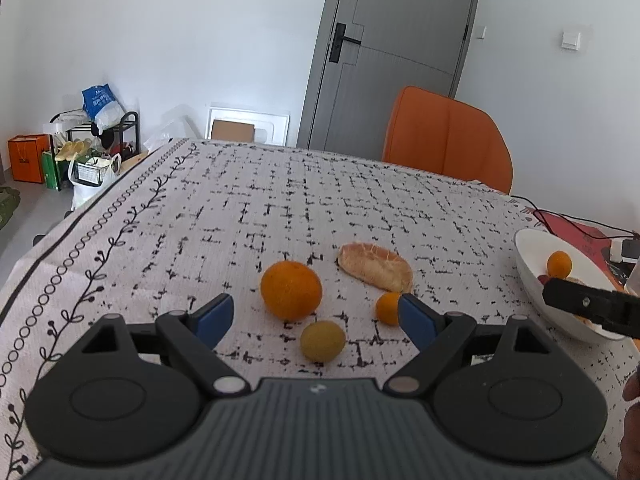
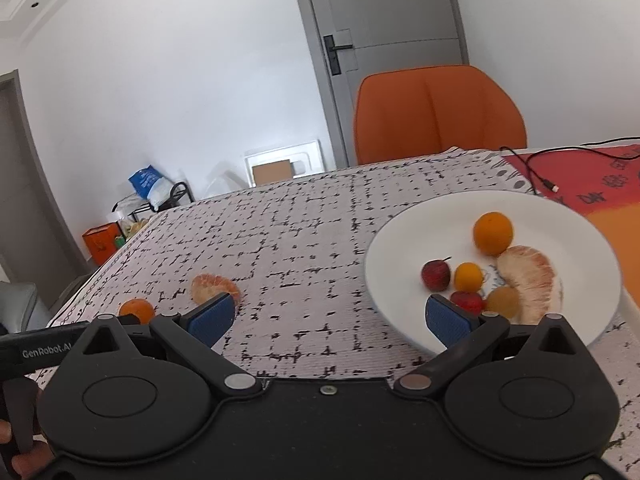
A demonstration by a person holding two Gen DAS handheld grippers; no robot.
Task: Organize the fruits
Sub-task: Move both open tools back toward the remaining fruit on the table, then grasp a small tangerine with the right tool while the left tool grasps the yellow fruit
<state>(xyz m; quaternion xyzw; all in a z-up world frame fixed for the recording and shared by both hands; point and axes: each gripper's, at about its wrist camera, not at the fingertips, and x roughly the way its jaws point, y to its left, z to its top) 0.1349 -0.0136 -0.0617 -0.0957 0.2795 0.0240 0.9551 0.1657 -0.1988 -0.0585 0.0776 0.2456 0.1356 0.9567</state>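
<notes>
While the patterned tablecloth (image 1: 240,208) lies bare across its far half up to the orange chair (image 1: 446,136), the loose fruit sits close in. Left gripper (image 1: 316,318) hangs spread wide and empty over a large orange (image 1: 291,295), a yellow-green fruit (image 1: 322,340) (nearest the jaws), a small orange (image 1: 387,308) beside its right finger, and a peeled pomelo segment (image 1: 374,266) farther back. Right gripper (image 2: 330,320) is likewise released, grasping nothing, its right finger over the rim of the white plate (image 2: 404,240) already holding fruit.
</notes>
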